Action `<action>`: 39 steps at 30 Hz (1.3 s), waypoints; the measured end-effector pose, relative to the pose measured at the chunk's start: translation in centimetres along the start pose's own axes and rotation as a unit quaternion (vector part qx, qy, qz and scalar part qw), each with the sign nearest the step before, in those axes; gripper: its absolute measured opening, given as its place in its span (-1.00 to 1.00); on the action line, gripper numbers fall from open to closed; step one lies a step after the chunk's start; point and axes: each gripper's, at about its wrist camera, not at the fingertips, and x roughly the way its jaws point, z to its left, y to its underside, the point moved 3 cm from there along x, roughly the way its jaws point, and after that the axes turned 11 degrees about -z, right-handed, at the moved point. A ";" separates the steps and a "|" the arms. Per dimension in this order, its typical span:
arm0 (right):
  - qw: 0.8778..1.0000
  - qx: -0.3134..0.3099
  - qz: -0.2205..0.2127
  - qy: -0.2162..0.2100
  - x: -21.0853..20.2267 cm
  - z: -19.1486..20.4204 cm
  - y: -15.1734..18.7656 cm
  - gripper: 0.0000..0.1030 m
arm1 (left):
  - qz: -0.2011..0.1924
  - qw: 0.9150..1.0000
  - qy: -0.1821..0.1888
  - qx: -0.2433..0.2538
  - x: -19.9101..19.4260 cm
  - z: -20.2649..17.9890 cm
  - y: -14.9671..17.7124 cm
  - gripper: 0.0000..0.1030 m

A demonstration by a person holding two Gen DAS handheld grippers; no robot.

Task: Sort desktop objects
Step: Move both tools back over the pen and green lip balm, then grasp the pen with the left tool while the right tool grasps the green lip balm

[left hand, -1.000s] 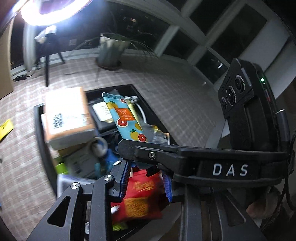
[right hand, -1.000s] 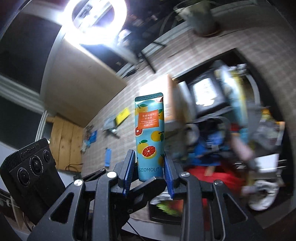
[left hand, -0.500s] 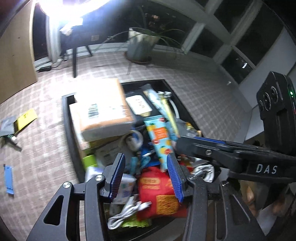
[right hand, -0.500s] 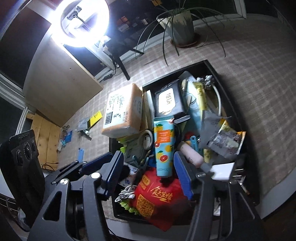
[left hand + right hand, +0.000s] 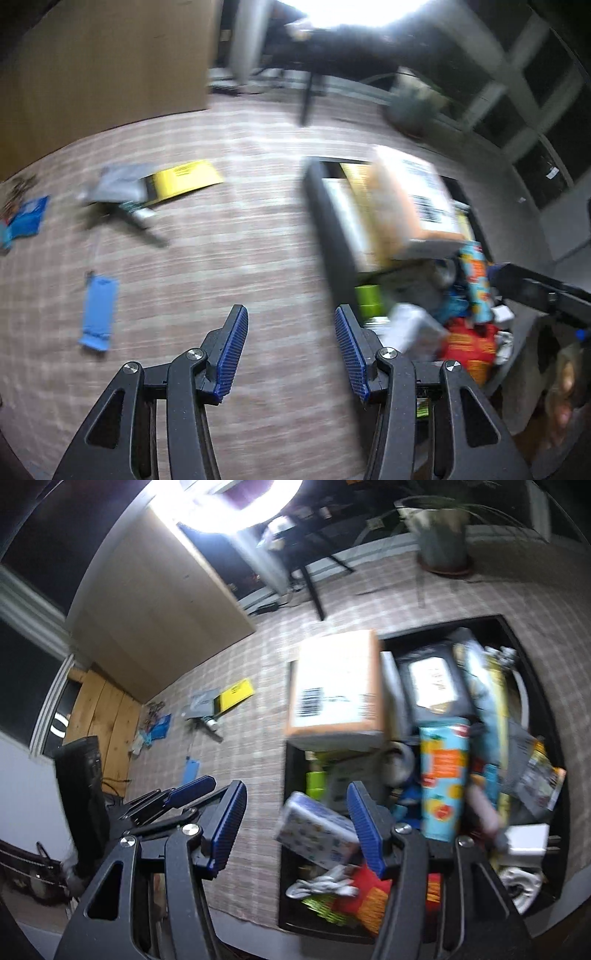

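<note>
Both the left gripper (image 5: 291, 347) and right gripper (image 5: 295, 827) hang empty, fingers wide. Just left of the left fingers lies a blue card (image 5: 98, 314), probably light, thin and hard to pinch off the desk (image 5: 229, 258); an edge grip suits. Farther right, the bin (image 5: 546, 720) holds the tube (image 5: 443, 779).

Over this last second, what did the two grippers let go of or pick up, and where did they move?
The right gripper released the citrus-print tube, which now lies in the black tray; its jaws stand open and empty. The left gripper, open and empty, swung left off the tray toward the mat. The cardboard box and red snack bag stayed put.
</note>
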 end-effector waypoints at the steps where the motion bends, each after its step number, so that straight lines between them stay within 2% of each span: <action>1: 1.000 -0.005 0.003 -0.002 0.6 0.8 -0.1 0.09 | 0.001 1.000 -0.009 -0.007 -0.1 1.5 0.0 -0.09; 10: 0.998 -0.050 0.031 -0.017 6.8 7.6 -0.7 0.09 | 0.010 0.996 -0.053 -0.074 0.7 12.9 -1.1 -0.13; 16: 0.995 -0.081 0.054 -0.020 12.1 11.7 -1.6 0.09 | 0.019 0.993 -0.062 -0.096 1.8 18.0 -2.6 -0.13; 24: 0.984 -0.138 0.117 -0.009 20.8 15.9 -2.1 0.09 | 0.044 0.993 -0.059 -0.091 5.6 19.4 -3.9 -0.39; 30: 0.978 -0.140 0.152 -0.014 26.6 17.4 -2.7 0.06 | 0.065 0.992 -0.067 -0.086 8.7 19.8 -4.1 -0.61; 33: 0.975 -0.142 0.172 -0.016 28.7 17.9 -2.6 -0.09 | 0.062 0.991 -0.081 -0.082 9.2 20.3 -4.5 -0.78; 34: 0.973 -0.146 0.179 -0.014 29.4 18.0 -2.5 -0.19 | 0.062 0.991 -0.083 -0.084 9.2 20.4 -4.6 -0.78; 39: 0.967 -0.162 0.198 -0.012 32.0 18.9 -2.1 -0.25 | 0.058 0.990 -0.094 -0.087 9.2 21.0 -4.7 -0.79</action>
